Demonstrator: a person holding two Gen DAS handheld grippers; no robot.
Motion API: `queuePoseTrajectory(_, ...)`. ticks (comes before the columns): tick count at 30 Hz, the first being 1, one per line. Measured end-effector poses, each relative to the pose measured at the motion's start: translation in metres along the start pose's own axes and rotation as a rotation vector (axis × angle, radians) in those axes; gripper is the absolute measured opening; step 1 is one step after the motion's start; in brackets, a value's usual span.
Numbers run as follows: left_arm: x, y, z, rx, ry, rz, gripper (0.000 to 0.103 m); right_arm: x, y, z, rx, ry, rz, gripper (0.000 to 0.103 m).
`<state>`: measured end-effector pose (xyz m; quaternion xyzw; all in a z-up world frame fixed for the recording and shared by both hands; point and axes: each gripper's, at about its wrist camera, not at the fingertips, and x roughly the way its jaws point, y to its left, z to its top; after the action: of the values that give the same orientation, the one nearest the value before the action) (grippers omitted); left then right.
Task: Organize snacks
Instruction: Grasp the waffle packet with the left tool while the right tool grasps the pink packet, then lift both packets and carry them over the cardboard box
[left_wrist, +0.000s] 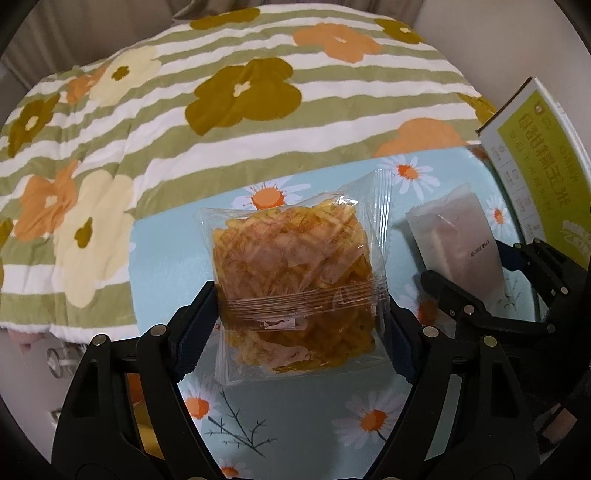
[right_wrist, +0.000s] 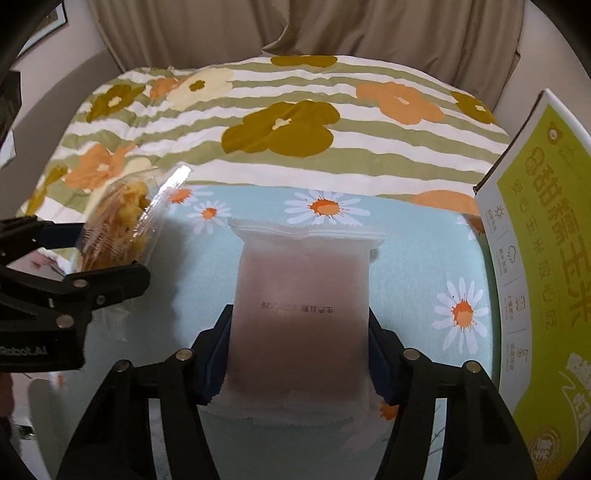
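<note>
My left gripper (left_wrist: 301, 295) is shut on a clear packet of yellow-orange fried crisps (left_wrist: 295, 269), held above the blue daisy-print cloth (left_wrist: 295, 424). My right gripper (right_wrist: 299, 343) is shut on a frosted white packet with a brownish snack inside (right_wrist: 303, 317), also held over the cloth. The right gripper and its packet (left_wrist: 458, 240) show at the right of the left wrist view. The left gripper and the crisps packet (right_wrist: 118, 225) show at the left of the right wrist view. The two packets are side by side and apart.
A green and white cardboard box (right_wrist: 535, 266) with printed characters stands on the right edge of the cloth; it also shows in the left wrist view (left_wrist: 535, 155). A striped flower-print blanket (left_wrist: 221, 110) lies behind the cloth. Curtains (right_wrist: 295, 29) hang at the back.
</note>
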<state>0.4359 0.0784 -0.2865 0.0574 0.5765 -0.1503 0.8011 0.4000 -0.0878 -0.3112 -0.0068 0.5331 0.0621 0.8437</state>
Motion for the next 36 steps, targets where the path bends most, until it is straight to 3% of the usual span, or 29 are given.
queuePoseTrajectory(8, -0.071, -0.02, 0.013, -0.001, -0.119, 0.015, 0.079, -0.078, -0.012, 0.017, 0.023, -0.127, 0.057, 0.058)
queuePoseTrajectory(14, -0.134, -0.061, 0.017, -0.013, -0.224, 0.033, 0.079, -0.157, -0.043, 0.021, -0.002, -0.234, 0.11, 0.058)
queuePoseTrajectory(24, -0.196, -0.193, -0.001, 0.001, -0.323, 0.001, 0.079, -0.253, -0.136, -0.015, -0.014, -0.327, 0.116, 0.058)
queuePoseTrajectory(28, -0.203, -0.247, -0.007, 0.013, -0.344, -0.02, 0.079, -0.28, -0.176, -0.035, -0.03, -0.365, 0.066, 0.058)
queuePoseTrajectory(36, -0.193, -0.34, -0.022, 0.018, -0.335, -0.063, 0.079, -0.295, -0.248, -0.07, 0.02, -0.356, 0.059, 0.058)
